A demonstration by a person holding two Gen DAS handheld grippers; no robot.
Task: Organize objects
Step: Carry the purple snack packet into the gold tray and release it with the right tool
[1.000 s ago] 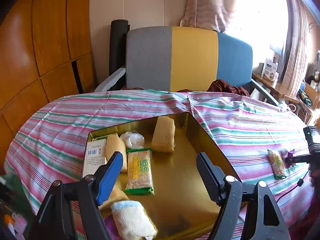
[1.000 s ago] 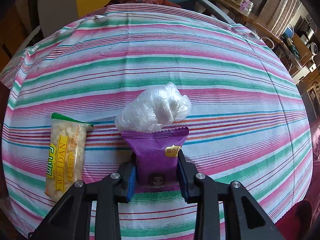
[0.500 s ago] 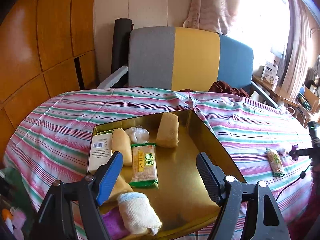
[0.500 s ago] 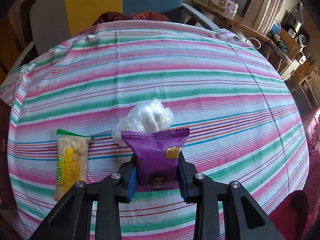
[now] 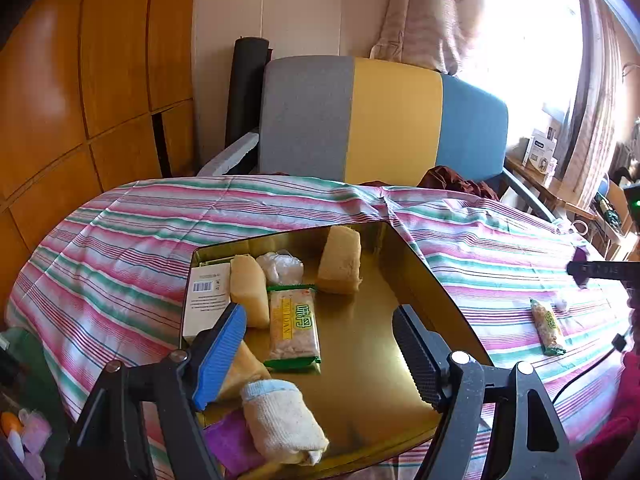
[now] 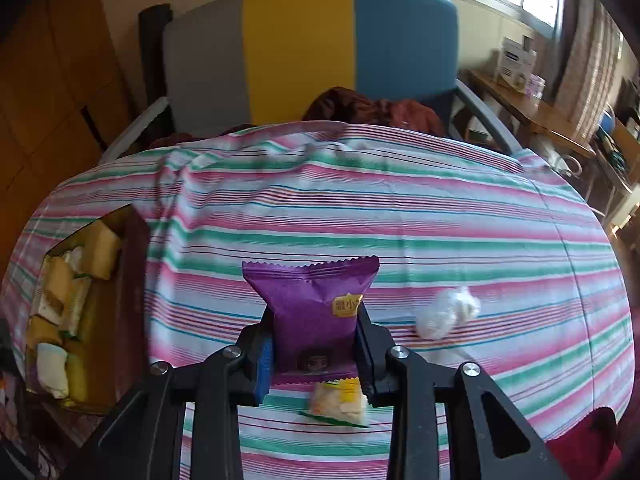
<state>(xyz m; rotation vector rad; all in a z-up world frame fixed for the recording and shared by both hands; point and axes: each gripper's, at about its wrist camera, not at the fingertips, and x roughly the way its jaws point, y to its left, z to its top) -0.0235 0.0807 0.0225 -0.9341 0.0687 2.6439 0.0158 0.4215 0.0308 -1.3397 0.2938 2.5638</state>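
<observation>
My right gripper [image 6: 316,354] is clamped on the purple snack packet [image 6: 314,312], pads on its two side edges, long axis running away from me, serrated top seam far. The packet is lifted clear of the striped bench [image 6: 400,220]. The gold tin tray [image 6: 128,280] lies to the left of it, near edge of the scene, already holding snacks. So the carry goes left. My left gripper [image 5: 320,344] hovers over that tray, fingers apart, holding nothing. On the cloth: a green rice bar [image 6: 340,400] below my fingers, a white plastic wad [image 6: 446,312] to the right.
</observation>
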